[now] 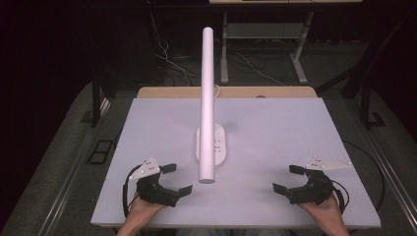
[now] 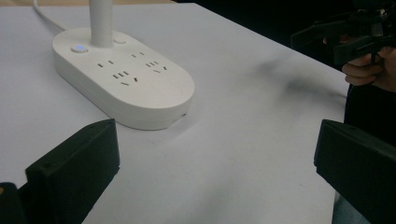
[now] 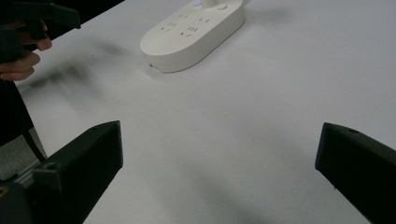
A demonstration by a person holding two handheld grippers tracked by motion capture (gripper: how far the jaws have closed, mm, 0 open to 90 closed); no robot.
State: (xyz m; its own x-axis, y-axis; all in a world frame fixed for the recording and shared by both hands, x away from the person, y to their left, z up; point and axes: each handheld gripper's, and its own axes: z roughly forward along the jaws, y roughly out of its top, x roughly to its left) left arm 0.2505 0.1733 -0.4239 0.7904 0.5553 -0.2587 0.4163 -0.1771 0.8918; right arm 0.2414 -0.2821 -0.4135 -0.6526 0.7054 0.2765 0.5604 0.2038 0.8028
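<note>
Two grippers sit low at the near edge of the white table [image 1: 275,128], one on each side, with a broad bare stretch of tabletop between them. The left gripper [image 1: 177,179] has its jaws spread wide and empty, and the right gripper [image 1: 287,178] is the same, jaws parted with nothing between them. Dead centre stands the lamp [image 1: 207,103], its white oval base [image 2: 123,77] carrying plug sockets and a small lit button, with the tall white tube leaning toward the camera. The base is well apart from both grippers, with open room all round it. A white cord [image 2: 44,16] trails off its far side. Beyond the table's far edge the room goes dark: table legs and what look like loose cables on the floor.
</note>
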